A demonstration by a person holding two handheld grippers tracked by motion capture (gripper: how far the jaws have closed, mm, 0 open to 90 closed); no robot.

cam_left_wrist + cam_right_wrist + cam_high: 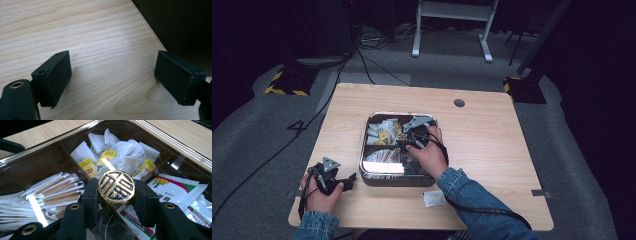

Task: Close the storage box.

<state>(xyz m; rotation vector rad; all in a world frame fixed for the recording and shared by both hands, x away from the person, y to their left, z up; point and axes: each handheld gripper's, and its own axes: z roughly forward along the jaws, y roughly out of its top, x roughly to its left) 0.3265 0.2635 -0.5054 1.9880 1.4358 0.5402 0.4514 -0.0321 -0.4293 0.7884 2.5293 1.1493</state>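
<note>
A shiny metal box [363,159] with dark compartments stands in the middle of the wooden table [482,140]. It holds yellow-tagged tea bags [120,152], paper stick sachets [55,191] and printed packets [175,188]. My right gripper [116,196] is over the box, shut on a round gold knob [116,186] with a dark raised pattern. Glare streaks around the knob suggest a clear lid under it. In the high view the right gripper [408,141] hangs over the box's middle. My left gripper [343,181] rests on the table left of the box, open [112,80] with nothing between its fingers.
A small white packet [433,198] lies on the table near the front edge, below the box. A dark round grommet [459,103] sits at the table's back. The floor beyond carries cables [367,65] and a white desk frame [452,20].
</note>
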